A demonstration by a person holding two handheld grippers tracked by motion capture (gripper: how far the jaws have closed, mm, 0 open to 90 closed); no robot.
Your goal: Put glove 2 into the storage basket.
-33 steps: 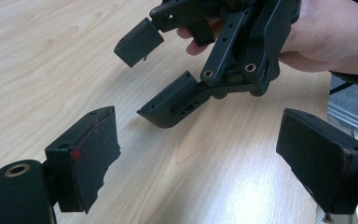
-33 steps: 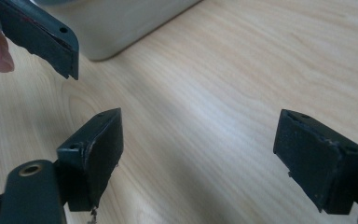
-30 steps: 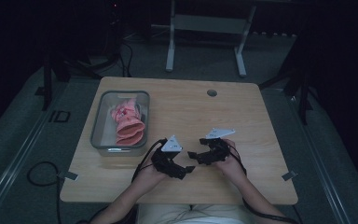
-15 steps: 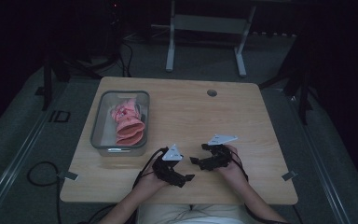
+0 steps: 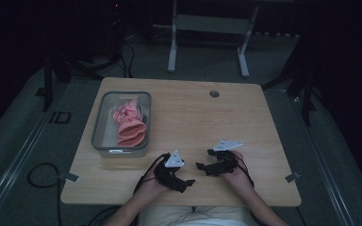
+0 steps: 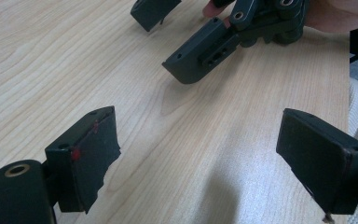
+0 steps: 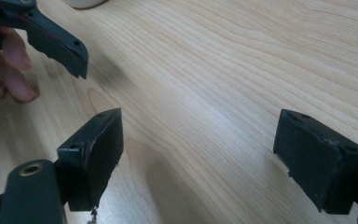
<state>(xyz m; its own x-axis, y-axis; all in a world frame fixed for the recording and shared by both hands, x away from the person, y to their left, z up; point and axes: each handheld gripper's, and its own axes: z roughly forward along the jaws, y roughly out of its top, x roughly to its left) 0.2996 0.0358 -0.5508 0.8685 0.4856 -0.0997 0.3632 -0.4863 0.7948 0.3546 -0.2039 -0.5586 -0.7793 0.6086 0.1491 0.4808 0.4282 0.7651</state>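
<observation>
Nearest the person, at the front edge of the tabletop (image 5: pixel 193 122), two hand-held grippers are held low over the bare wood, one in each hand. The left hand-held gripper (image 5: pixel 185 180) has its jaws spread wide with nothing between them; in the left gripper view its two black pads (image 6: pixel 91 156) stand far apart over plain wood grain, one marked with small red flecks (no lettering can be read on either). The right hand-held gripper (image 5: pixel 202 165) is likewise spread wide and empty, its pads (image 7: pixel 95 151) well apart above the wood in the right gripper view. The two point toward each other, tips near but apart, and each carries one grey three-cornered plate on top.

Farther back on the left side of the tabletop stands one grey bin (image 5: pixel 99 127), well apart from both grippers. In it lies a pink bundle (image 5: pixel 130 126), soft and folded (what it is exactly I cannot tell). A pale patch on the bin's near wall is too small to read.

Farther still, near the tabletop's far edge, is one round grey cable port (image 5: pixel 214 93). Beyond that, on the dark floor, stands a metal frame (image 5: pixel 207 28).
</observation>
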